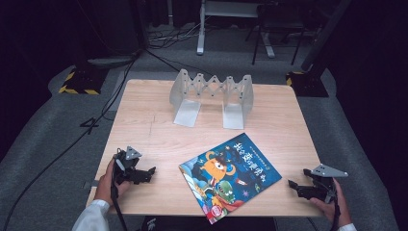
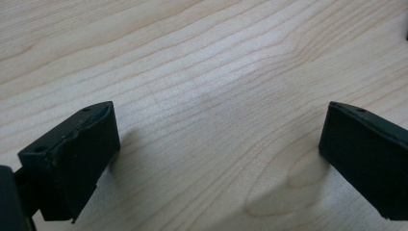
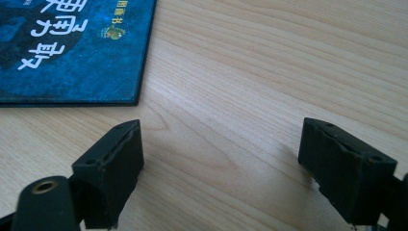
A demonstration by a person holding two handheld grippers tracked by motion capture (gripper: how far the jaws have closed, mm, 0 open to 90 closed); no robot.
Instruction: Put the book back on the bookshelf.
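Scene: a person sits at the near edge of a pale wooden worktop [image 1: 144, 120], holding a two-jaw gripper in each hand, seen from above.
Book: a thin children's picture book [image 1: 230, 175] lies flat on the worktop, near the near edge and a little right of centre, turned at an angle so one corner points toward the person.
Book cover: deep blue, glossy, with a row of white Chinese characters along the far right part, an orange cartoon creature in the middle and a green one below it, and a small red round mark by the near corner.
Book in the right gripper view: one dark-edged corner of the book [image 3: 77, 53] shows at upper left, with large white characters and a small gold emblem on mottled blue; it lies flat and apart from the fingers.
Left gripper: the left gripper [image 1: 149, 173] rests low over the near left part of the worktop, pointing right toward the book but well apart from it.
Left fingers: spread wide, with bare wood grain between them and nothing held; one of the black fingers [image 2: 72, 159] sits just above the wood.
Right gripper: the right gripper [image 1: 294, 186] sits at the near right corner, pointing left, near the right edge of the book without touching it.
Right fingers: spread wide and empty, with one of the black fingers [image 3: 110, 168] near the book's corner.
Stand: a grey folding book stand [image 1: 211, 96] with a zigzag lattice back and two flat feet stands at the far middle of the worktop, well apart from the book.
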